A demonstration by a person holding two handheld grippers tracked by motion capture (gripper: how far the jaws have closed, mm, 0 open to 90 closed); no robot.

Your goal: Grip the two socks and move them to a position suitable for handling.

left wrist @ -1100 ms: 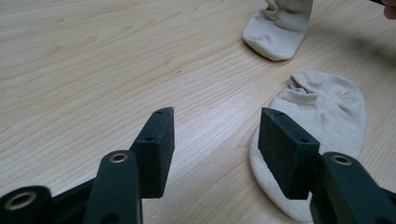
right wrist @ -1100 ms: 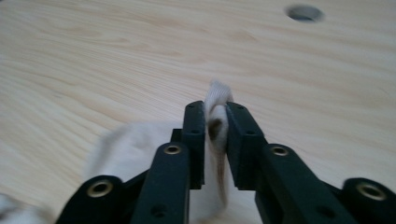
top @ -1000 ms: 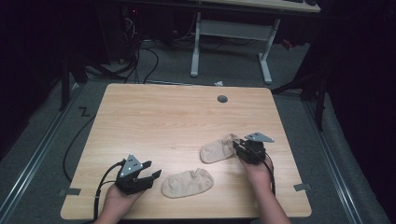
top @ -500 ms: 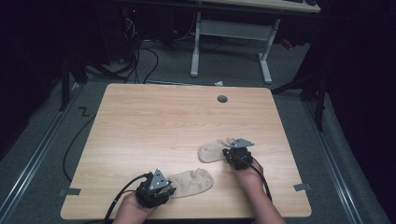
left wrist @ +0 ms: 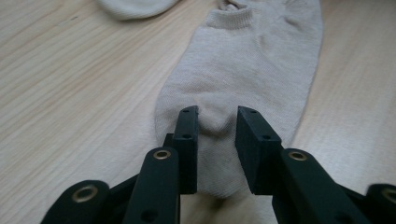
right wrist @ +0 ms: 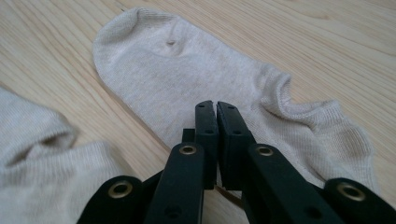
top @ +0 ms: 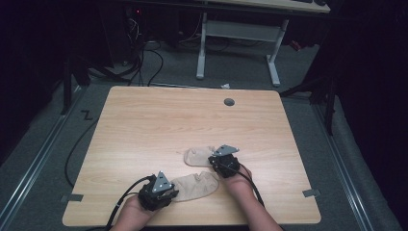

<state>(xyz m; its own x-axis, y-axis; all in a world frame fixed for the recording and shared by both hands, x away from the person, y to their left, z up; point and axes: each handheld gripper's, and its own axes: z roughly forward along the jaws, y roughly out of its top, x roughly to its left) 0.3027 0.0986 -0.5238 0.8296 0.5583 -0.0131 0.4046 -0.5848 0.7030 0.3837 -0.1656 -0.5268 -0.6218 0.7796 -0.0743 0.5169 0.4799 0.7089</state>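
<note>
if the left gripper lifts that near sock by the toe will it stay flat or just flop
Probably flop: the near sock is thin knit, and its toe already bunches between the left gripper jaws. Likely very light. On the smooth table it should drag easily.

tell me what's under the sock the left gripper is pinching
Under the near sock only the bare wooden table shows around its edges. The left gripper bunches its toe; anything beneath the fabric is covered.
</note>
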